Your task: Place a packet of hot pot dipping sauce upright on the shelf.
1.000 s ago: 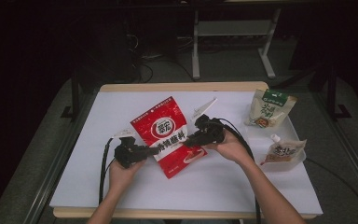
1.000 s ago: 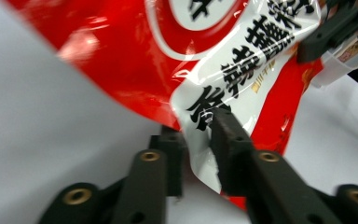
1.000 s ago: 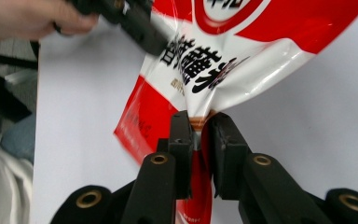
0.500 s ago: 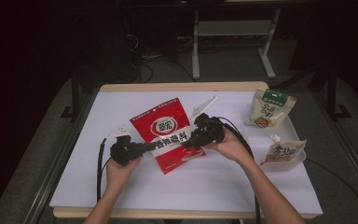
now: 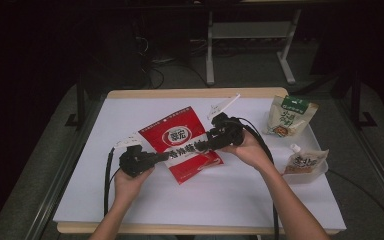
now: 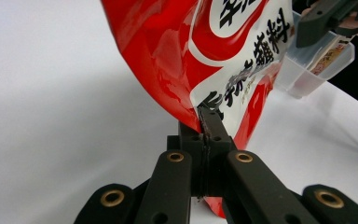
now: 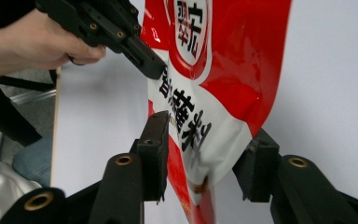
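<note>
The left hand-held gripper (image 5: 164,156) pinches the red pouch (image 5: 182,143) from 8 o'clock; the right hand-held gripper (image 5: 203,146), jaws just opening, straddles its 3 o'clock edge. Pouch runs 11-to-5.

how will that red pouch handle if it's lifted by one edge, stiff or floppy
Probably floppy: the red pouch bends and creases above the left claw pinching its edge. Likely slippery, since its film is glossy. The right claw straddles it loosely, so it may sag or swing.

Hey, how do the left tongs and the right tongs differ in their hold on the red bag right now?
The left tongs are clamped shut on the red bag's edge; the right tongs have just been opening, their jaws standing apart with the bag's edge loose between them. In the high view, the left grips the bag's near-left edge, the right its right edge. Both are black and hand-held.
</note>
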### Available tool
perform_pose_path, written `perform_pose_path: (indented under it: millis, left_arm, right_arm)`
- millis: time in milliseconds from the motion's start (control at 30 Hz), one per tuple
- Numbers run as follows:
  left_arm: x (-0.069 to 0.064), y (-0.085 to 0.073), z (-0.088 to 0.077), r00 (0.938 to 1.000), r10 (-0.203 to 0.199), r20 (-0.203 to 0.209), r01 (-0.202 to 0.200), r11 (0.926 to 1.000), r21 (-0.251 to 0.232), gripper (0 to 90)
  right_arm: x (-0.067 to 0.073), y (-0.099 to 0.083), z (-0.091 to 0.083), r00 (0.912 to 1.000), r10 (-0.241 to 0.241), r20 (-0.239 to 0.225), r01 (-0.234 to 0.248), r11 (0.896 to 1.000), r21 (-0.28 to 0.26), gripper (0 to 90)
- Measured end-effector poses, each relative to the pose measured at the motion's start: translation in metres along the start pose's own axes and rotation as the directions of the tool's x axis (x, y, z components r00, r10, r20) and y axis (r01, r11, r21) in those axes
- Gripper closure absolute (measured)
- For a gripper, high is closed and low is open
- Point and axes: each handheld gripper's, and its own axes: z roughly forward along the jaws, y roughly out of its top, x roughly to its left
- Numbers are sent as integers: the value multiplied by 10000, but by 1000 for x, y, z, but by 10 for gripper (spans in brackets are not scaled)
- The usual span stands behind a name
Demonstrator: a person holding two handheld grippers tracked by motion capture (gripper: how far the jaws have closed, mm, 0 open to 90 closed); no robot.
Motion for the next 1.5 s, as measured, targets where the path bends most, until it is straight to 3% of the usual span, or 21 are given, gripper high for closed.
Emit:
perform_pose_path:
  millis: [133, 333, 633, 733, 767, 833, 867, 967, 1000, 1033, 1067, 1167, 1267, 1500]
  left_arm:
    - [-2, 1, 0, 9998, 159, 81, -159, 9999, 46, 898]
    - [-3, 1, -2, 9990, 341, 285, -345, 9993, 126, 900]
    - [-11, 8, 0, 9970, 689, 366, -701, 9970, 322, 900]
    - [-12, 9, 2, 9967, 709, 396, -723, 9968, 343, 900]
    - [-14, 10, 3, 9967, 736, 346, -748, 9965, 366, 900]
    - [-16, 12, 5, 9957, 860, 355, -875, 9952, 432, 900]
    - [-18, 13, 6, 9951, 914, 369, -931, 9945, 475, 900]
    - [-21, 15, 8, 9942, 1018, 349, -1035, 9933, 505, 900]
    - [-21, 15, 8, 9941, 1039, 318, -1055, 9931, 504, 900]
    - [-22, 15, 9, 9944, 1014, 304, -1028, 9936, 459, 894]
    - [-21, 15, 10, 9944, 1013, 295, -1027, 9936, 467, 891]
    - [-22, 16, 10, 9939, 1094, 157, -1101, 9927, 500, 875]
    - [-22, 15, 11, 9941, 1084, 42, -1085, 9925, 555, 790]
    - [-20, 13, 6, 9905, 1282, -486, -1245, 9895, 733, 651]
  right_arm:
    - [-1, -1, -1, 9999, -1, 168, 0, 10000, 64, 582]
    - [-2, 0, 0, 9990, -93, 434, 88, 9999, 120, 492]
    - [-4, 7, -9, 9950, -204, 977, 246, 9988, -423, 475]
    - [1, 12, -15, 9904, -642, 1226, 689, 9970, -346, 509]
    - [5, 15, -17, 9915, -482, 1204, 530, 9979, -364, 532]
    - [9, 18, -21, 9861, -755, 1478, 807, 9963, -294, 575]
    - [11, 20, -23, 9827, -770, 1683, 810, 9966, -170, 652]
    - [13, 22, -24, 9831, -841, 1628, 842, 9964, 64, 681]
    - [14, 22, -25, 9802, -1077, 1660, 1039, 9941, 314, 725]
    - [16, 23, -25, 9795, -1155, 1651, 1057, 9921, 669, 846]
    - [15, 23, -25, 9805, -1288, 1484, 1187, 9901, 750, 875]
    - [15, 23, -27, 9797, -1472, 1362, 1375, 9874, 781, 886]
    - [14, 22, -30, 9819, -1554, 1080, 1470, 9857, 818, 889]
    - [13, 19, -42, 9863, -1303, 1016, 1245, 9903, 615, 890]
